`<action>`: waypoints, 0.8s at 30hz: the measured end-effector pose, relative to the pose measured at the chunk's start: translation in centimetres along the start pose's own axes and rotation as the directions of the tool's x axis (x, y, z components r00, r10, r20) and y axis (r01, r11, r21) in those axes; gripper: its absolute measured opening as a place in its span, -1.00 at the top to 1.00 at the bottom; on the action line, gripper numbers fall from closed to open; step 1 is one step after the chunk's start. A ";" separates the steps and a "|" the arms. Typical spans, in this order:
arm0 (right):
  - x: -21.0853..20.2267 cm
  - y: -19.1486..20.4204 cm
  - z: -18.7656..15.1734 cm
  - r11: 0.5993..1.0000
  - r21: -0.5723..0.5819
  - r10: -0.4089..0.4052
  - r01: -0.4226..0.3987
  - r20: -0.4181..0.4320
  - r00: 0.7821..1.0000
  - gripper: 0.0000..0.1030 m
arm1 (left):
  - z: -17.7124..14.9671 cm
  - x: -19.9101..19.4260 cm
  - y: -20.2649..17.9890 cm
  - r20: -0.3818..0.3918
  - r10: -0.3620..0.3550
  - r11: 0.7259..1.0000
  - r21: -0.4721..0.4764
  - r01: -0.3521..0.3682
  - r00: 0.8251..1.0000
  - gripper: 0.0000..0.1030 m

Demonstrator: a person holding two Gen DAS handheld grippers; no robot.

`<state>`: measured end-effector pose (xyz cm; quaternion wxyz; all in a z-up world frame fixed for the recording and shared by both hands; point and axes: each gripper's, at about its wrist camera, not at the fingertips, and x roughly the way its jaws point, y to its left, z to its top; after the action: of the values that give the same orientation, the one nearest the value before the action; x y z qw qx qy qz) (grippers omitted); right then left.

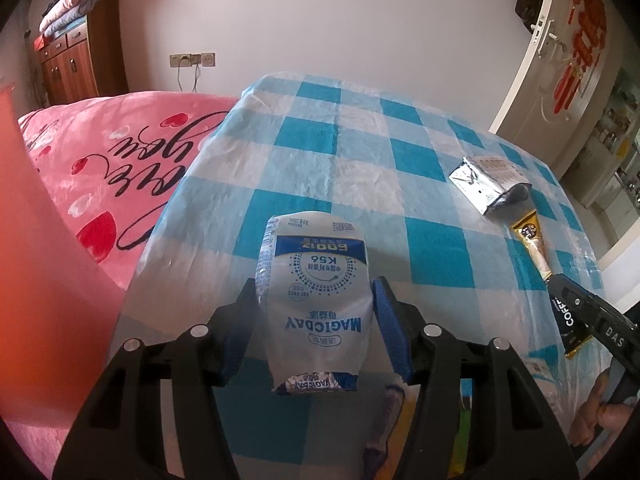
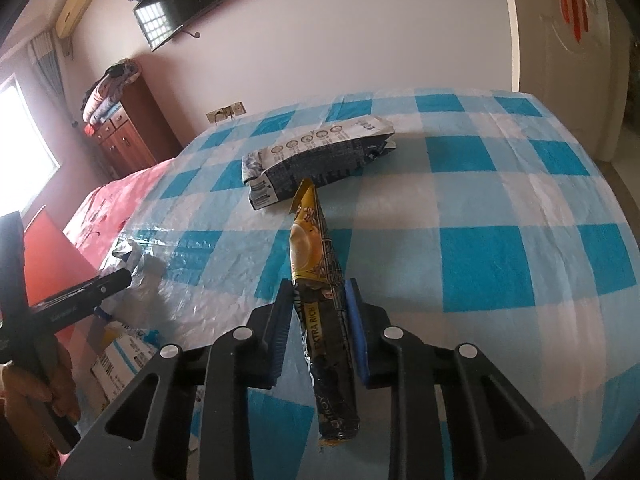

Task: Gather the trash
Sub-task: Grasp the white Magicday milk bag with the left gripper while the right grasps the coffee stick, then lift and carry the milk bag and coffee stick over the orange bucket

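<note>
My left gripper (image 1: 314, 292) is shut on a white and blue milk pouch (image 1: 314, 300) and holds it above the near left edge of the checked table (image 1: 360, 148). My right gripper (image 2: 318, 294) is shut on a yellow and black coffee sachet (image 2: 320, 280), held above the table (image 2: 500, 220). The sachet also shows in the left wrist view (image 1: 534, 248). A crumpled silver and black bag (image 2: 316, 160) lies on the table just beyond the sachet's tip; it also shows in the left wrist view (image 1: 486, 186).
A pink bed (image 1: 104, 168) lies left of the table. A red object (image 1: 24, 220) stands at the near left. A cardboard box (image 2: 116, 356) with trash sits below the table's near edge. A wooden cabinet (image 1: 76, 56) and a white door (image 1: 560, 40) stand behind.
</note>
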<state>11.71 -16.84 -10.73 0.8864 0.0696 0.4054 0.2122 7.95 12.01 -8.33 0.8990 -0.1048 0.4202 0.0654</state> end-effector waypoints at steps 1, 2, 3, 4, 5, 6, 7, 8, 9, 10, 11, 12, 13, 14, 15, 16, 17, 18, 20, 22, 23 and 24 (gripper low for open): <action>-0.1 -0.1 -0.1 1.000 0.002 0.005 -0.005 0.001 1.000 0.48 | -0.1 -0.2 0.0 0.002 -0.003 1.000 -0.001 0.003 1.000 -0.14; -0.3 -0.2 -0.2 1.000 0.005 0.007 -0.007 0.003 1.000 0.49 | -0.2 -0.5 0.0 0.005 -0.008 1.000 -0.002 0.008 1.000 -0.14; -0.4 -0.2 -0.3 1.000 0.006 0.007 -0.007 0.006 1.000 0.49 | -0.4 -0.8 0.0 0.010 -0.013 1.000 -0.002 0.013 1.000 -0.14; -0.6 -0.2 -0.4 1.000 0.007 0.008 -0.008 0.010 1.000 0.50 | -0.4 -1.0 0.0 0.013 -0.016 1.000 -0.003 0.016 1.000 -0.14; -0.8 -0.3 -0.5 1.000 0.007 0.008 -0.008 0.012 1.000 0.50 | -0.5 -1.3 0.0 0.017 -0.021 1.000 -0.004 0.021 1.000 -0.14; -0.9 -0.3 -0.6 1.000 0.009 0.008 -0.008 0.012 1.000 0.50 | -0.6 -1.6 -0.1 0.021 -0.027 1.000 -0.004 0.027 0.999 -0.14; -1.1 -0.4 -0.8 1.000 0.014 0.010 -0.010 0.013 1.000 0.50 | -0.7 -1.8 -0.1 0.023 -0.031 1.000 -0.003 0.031 0.999 -0.14; -1.3 -0.5 -0.9 1.000 0.020 0.013 -0.013 0.015 1.000 0.51 | -0.8 -2.1 -0.2 0.027 -0.036 0.999 0.000 0.036 0.999 -0.14; -1.6 -0.6 -1.0 0.999 0.031 0.019 -0.020 0.020 1.000 0.51 | -0.9 -2.4 -0.3 0.029 -0.041 0.999 0.003 0.041 0.999 -0.14; -1.8 -0.7 -0.9 0.999 0.038 0.023 -0.024 0.024 0.999 0.51 | -1.1 -2.7 -0.5 0.034 -0.050 0.999 0.008 0.049 0.998 -0.14; -2.0 -0.8 -0.9 0.999 0.045 0.026 -0.027 0.028 0.999 0.51 | -1.2 -3.0 -0.6 0.037 -0.055 0.998 0.010 0.054 0.998 -0.14; -2.3 -0.9 -0.8 0.998 0.052 0.030 -0.031 0.032 0.999 0.51 | -1.2 -3.3 -0.7 0.041 -0.062 0.998 0.013 0.061 0.997 -0.14; -2.6 -0.9 -0.8 0.998 0.059 0.035 -0.037 0.036 0.999 0.51 | -1.3 -3.6 -0.9 0.044 -0.070 0.997 0.015 0.069 0.997 -0.14; -2.8 -1.0 -0.7 0.997 0.066 0.038 -0.041 0.040 0.998 0.51 | -1.4 -3.9 -0.9 0.047 -0.077 0.997 0.018 0.076 0.996 -0.14; -3.2 -1.0 -0.7 0.996 0.074 0.043 -0.046 0.046 0.998 0.51 | -1.5 -4.3 -1.1 0.052 -0.085 0.996 0.023 0.084 0.995 -0.14; -3.5 -0.9 -0.6 0.996 0.077 0.046 -0.050 0.049 0.998 0.51 | -1.6 -4.7 -1.3 0.058 -0.091 0.996 0.029 0.089 0.994 -0.14; -3.8 -0.9 -0.6 0.995 0.081 0.050 -0.054 0.053 0.997 0.51 | -1.7 -5.0 -1.4 0.063 -0.096 0.995 0.033 0.094 0.993 -0.14; -4.2 -0.7 -0.5 0.995 0.084 0.054 -0.059 0.057 0.997 0.51 | -1.7 -5.3 -1.5 0.068 -0.101 0.994 0.037 0.098 0.993 -0.14; -4.7 -0.4 -0.4 0.994 0.087 0.064 -0.069 0.064 0.996 0.51 | -1.8 -6.2 -1.6 0.082 -0.110 0.993 0.045 0.107 0.991 -0.14; -5.4 0.0 -0.2 0.992 0.091 0.079 -0.086 0.073 0.994 0.51 | -1.7 -7.1 -1.6 0.098 -0.119 0.992 0.047 0.114 0.988 -0.14; -5.7 0.2 -0.1 0.991 0.092 0.086 -0.093 0.077 0.993 0.51 | -1.7 -7.4 -1.6 0.104 -0.120 0.992 0.049 0.115 0.987 -0.14; -6.1 0.5 0.1 0.990 0.092 0.096 -0.104 0.083 0.992 0.51 | -1.6 -7.8 -1.5 0.110 -0.121 0.992 0.051 0.116 0.987 -0.14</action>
<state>8.01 -19.01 -6.31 0.8855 0.1406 0.3762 0.2338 2.09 9.89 -3.18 0.9257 -0.1058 0.3631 0.0083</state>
